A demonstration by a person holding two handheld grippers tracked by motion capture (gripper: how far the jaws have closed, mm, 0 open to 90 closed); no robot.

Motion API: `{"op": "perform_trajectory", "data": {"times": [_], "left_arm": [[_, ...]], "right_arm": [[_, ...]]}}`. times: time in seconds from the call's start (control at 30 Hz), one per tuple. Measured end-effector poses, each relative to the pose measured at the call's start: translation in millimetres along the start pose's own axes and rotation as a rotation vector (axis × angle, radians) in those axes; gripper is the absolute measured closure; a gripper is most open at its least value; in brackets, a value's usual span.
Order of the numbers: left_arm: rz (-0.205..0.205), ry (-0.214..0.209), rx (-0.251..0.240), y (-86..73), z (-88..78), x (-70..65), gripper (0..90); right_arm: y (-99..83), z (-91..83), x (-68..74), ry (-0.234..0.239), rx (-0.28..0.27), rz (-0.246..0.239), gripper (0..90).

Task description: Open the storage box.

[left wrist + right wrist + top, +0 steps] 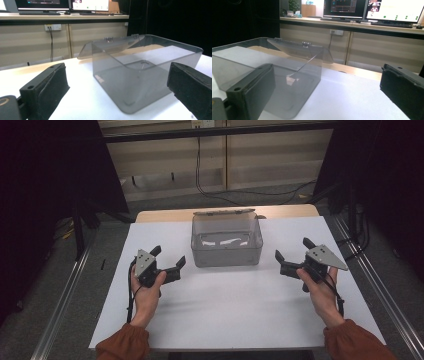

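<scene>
Both tongs [169, 256] [293, 250] agape, hand-held.

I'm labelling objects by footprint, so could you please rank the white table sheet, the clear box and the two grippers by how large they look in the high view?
1. White table sheet, by far the largest.
2. Clear box, with its lid open.
3. Left gripper and right gripper: they look alike, so I would not rank them.

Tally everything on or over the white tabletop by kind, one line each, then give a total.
Clear plastic box with hinged lid open: 1
Handheld two-jaw grippers: 2, the left gripper and the right gripper, both open and holding nothing
Total: 3
</scene>
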State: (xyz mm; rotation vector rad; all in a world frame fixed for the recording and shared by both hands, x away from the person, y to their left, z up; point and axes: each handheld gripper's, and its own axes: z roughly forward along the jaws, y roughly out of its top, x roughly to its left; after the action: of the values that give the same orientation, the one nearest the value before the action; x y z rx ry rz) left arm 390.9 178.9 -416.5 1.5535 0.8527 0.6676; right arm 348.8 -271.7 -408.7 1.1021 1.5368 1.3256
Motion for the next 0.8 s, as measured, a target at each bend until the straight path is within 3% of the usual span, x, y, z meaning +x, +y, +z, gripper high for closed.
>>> {"op": "perform_trajectory", "data": {"times": [0.3, 0.47, 0.8], "left_arm": [[0.004, 0.018, 0.0, -11.3, -23.1, -2.0, 2.9], [-0.013, 0.027, -0.002, -14.0, -34.3, -1.6, 2.9], [-0.006, 0.057, -0.002, -21.0, -56.9, -3.6, 2.9]], "right_arm": [[-11.1, -19.2, 0.6, -0.008, 0.009, -0.017, 0.0], [-15.8, -28.8, 0.1, -0.02, 0.013, -0.026, 0.0], [-21.9, -49.5, -1.9, -0.044, 0.019, -0.014, 0.0]]}}
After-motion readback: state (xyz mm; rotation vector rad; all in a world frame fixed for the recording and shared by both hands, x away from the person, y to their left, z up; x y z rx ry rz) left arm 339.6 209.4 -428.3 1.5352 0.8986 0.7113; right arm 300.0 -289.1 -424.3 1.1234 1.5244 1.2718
